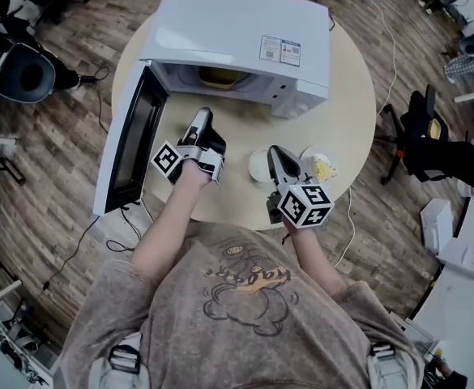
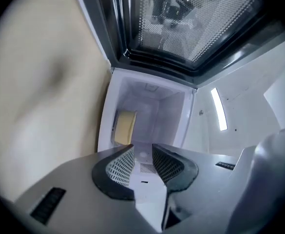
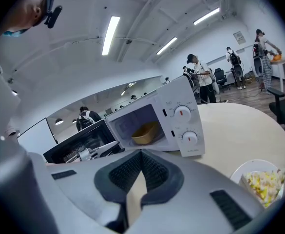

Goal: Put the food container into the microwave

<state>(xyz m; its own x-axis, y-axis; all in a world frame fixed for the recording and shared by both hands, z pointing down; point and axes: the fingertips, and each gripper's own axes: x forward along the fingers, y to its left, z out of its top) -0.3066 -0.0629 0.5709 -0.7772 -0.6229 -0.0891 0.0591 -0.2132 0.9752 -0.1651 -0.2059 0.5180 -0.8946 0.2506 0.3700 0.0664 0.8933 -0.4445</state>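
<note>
The shallow yellow food container sits inside the white box-shaped microwave, on the cavity floor toward its left side as I look in. I judge the placing itself done. The black-windowed microwave door hangs wide open on the left, and shutting it looks like the one step that could be left.

My left gripper is just in front of the open cavity and points into it. Its jaws stand apart with nothing between them, and the container lies well beyond the tips. My right gripper is nearer to me and to the right, with its jaws together at the tips and holding nothing.

I count one container, one microwave with two round knobs on its right panel, and two grippers, both empty. On the round beige table to the right there is also one white plate of pale yellow food. Just left of it lies one plain white round piece; I cannot tell whether it is a dish or a lid.
</note>
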